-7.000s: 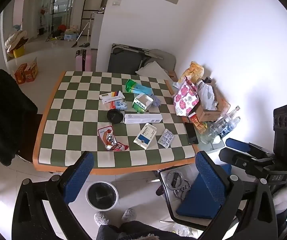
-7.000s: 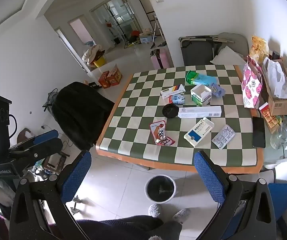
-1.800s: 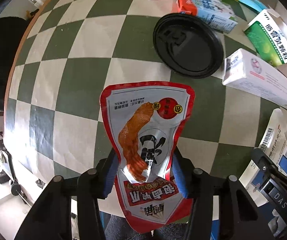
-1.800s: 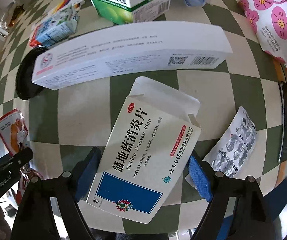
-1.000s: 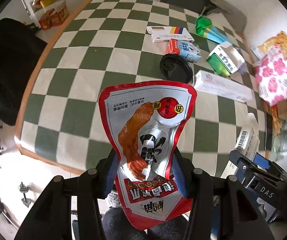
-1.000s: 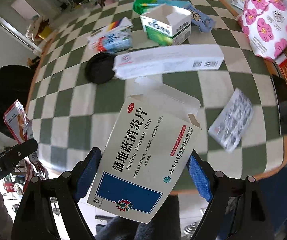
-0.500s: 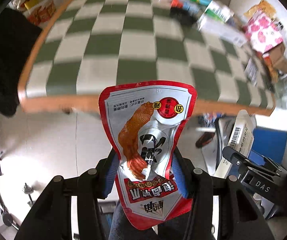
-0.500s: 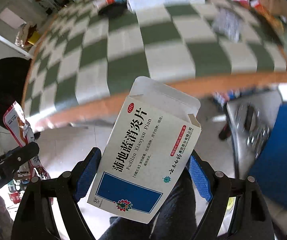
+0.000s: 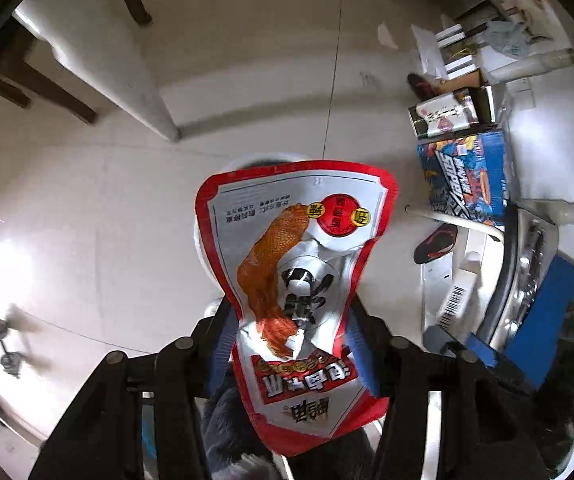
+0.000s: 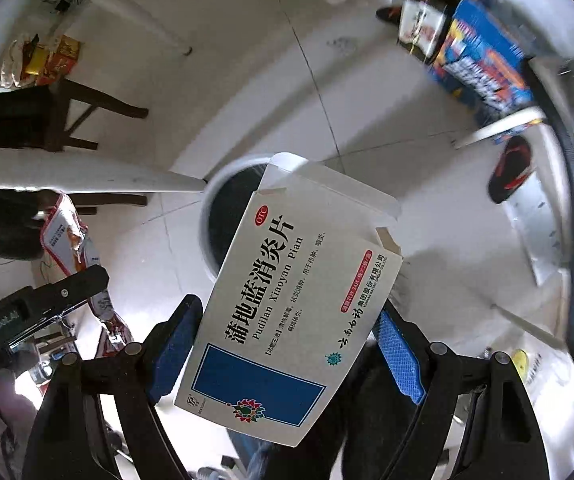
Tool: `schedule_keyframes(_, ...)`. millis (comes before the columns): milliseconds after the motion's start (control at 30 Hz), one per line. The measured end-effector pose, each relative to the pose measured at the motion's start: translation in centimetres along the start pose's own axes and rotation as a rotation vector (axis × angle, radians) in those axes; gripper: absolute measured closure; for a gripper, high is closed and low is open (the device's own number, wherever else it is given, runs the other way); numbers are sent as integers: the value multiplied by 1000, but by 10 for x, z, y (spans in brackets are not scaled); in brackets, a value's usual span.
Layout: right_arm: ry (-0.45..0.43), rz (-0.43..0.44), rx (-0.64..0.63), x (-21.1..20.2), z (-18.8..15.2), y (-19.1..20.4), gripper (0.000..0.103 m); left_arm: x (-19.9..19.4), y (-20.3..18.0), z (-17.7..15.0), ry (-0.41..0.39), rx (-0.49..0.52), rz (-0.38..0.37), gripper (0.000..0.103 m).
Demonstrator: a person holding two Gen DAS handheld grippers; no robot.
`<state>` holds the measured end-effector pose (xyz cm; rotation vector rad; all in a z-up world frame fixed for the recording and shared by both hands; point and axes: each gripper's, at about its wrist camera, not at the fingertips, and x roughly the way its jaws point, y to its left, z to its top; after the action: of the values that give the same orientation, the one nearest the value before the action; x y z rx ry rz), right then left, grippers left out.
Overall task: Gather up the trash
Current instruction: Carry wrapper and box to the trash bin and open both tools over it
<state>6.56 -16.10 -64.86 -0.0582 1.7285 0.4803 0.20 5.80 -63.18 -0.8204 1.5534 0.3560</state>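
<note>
The left gripper (image 9: 291,336) is pointing down toward the floor, its blue-padded fingers (image 9: 219,344) clamping a snack pouch (image 9: 295,264). The right gripper (image 10: 287,344) is also aiming downward, its fingers (image 10: 401,356) pinching a medicine box (image 10: 291,304) at both edges.

Clutter on the pale tiled floor (image 9: 87,200)

Around the blue printed cardboard box (image 9: 467,178): a black-and-white carton (image 9: 445,114) just behind it, a black-and-red slipper (image 9: 435,242) in front, and dark wooden chair legs (image 9: 51,92) well off to its left.
</note>
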Motion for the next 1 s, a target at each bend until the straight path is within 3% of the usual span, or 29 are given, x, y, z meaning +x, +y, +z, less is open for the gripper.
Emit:
schedule_keyframes(67,15,21,3,32,9,-4,17,29,10,9,20,-18,-17,47)
schedule_keyframes(133,33,56,-3,66,21,-8,16,44,21,16,17,-30,-25,16)
schedule_keyframes(200,68,83,-24,98,30,-9,10,56,32,20,3,-43,0,1)
schedule_keyframes(233,85,94,-35,112,33,-9,0,58,37,21,4,-43,24,0)
schedule_keyframes(367,100,28,-102,136,37,-2,0,56,48,12,-43,-38,107,0)
schedule_keyframes(500,83,-46,-153,130,30,5,0,42,53,-2,-78,-9,215,0)
schedule_keyframes(767,45,-215,-227,72,15,30,0,2,36,-29,-78,27,279,0)
schedule_keyframes(1000,11,-231,-242,-4,-6,51,0,-57,15,-53,-91,27,279,0)
